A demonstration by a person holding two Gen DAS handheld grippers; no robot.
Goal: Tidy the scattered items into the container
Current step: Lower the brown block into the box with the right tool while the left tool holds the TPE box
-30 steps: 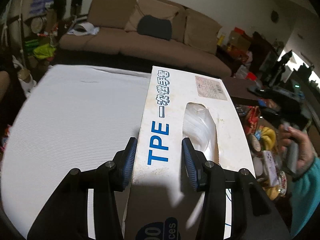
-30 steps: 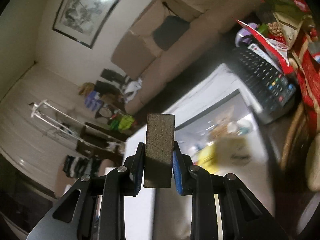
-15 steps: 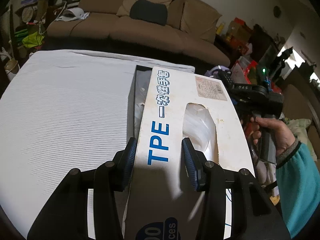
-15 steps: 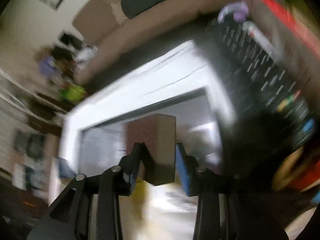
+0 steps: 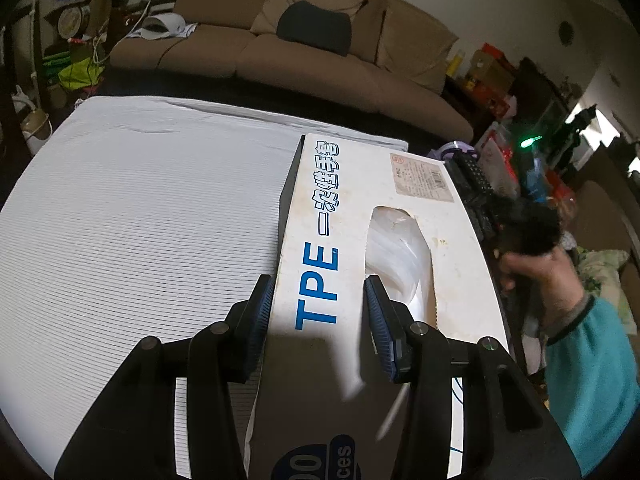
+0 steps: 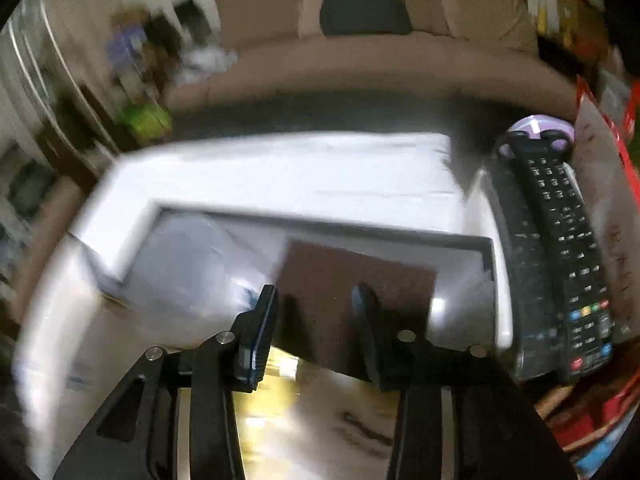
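Left gripper [image 5: 320, 320] clamped on glove box [image 5: 380, 248], over container [image 5: 290, 184] at 12 o'clock. Right gripper [image 6: 316, 320] jaws apart; brown block [image 6: 360, 276] probably loose inside container, view blurred.

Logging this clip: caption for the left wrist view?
Left gripper clamps a white cardboard TPE glove box above the white ribbed mat.

Both cameras ride close above the tabletop [image 5: 140, 208], tilted down and facing the brown sofa [image 5: 304, 52] [image 6: 360, 60]. Each also catches the remote control [image 6: 560, 260] before the sofa.
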